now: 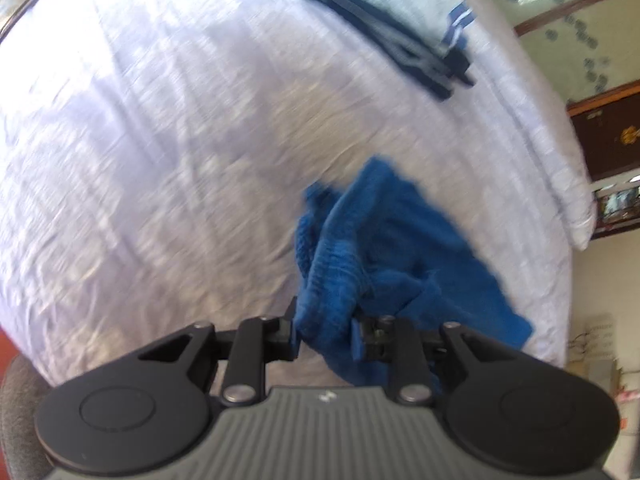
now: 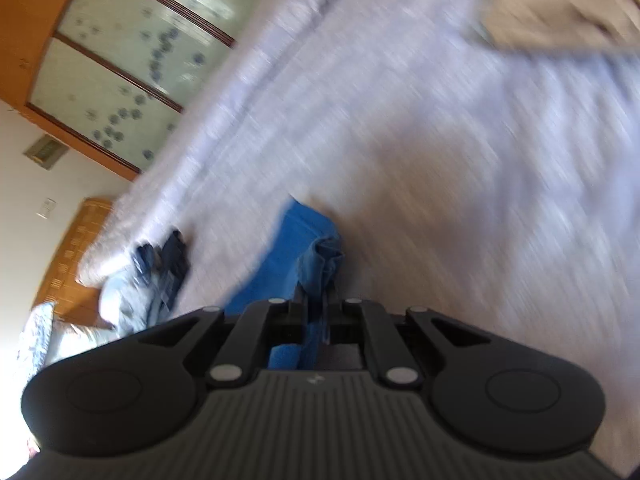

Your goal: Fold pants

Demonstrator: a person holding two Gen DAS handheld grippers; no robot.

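The blue pants hang bunched above a white bedsheet. My left gripper is shut on a thick ribbed part of the blue pants, which looks like the waistband. In the right wrist view my right gripper is shut on another edge of the blue pants, with cloth drooping to the left of the jaws. Both views are blurred by motion.
A pile of folded dark and grey clothes lies at the far side of the bed; it also shows in the right wrist view. A tan cloth lies at the top right. A wooden cabinet with glass doors stands beyond the bed edge.
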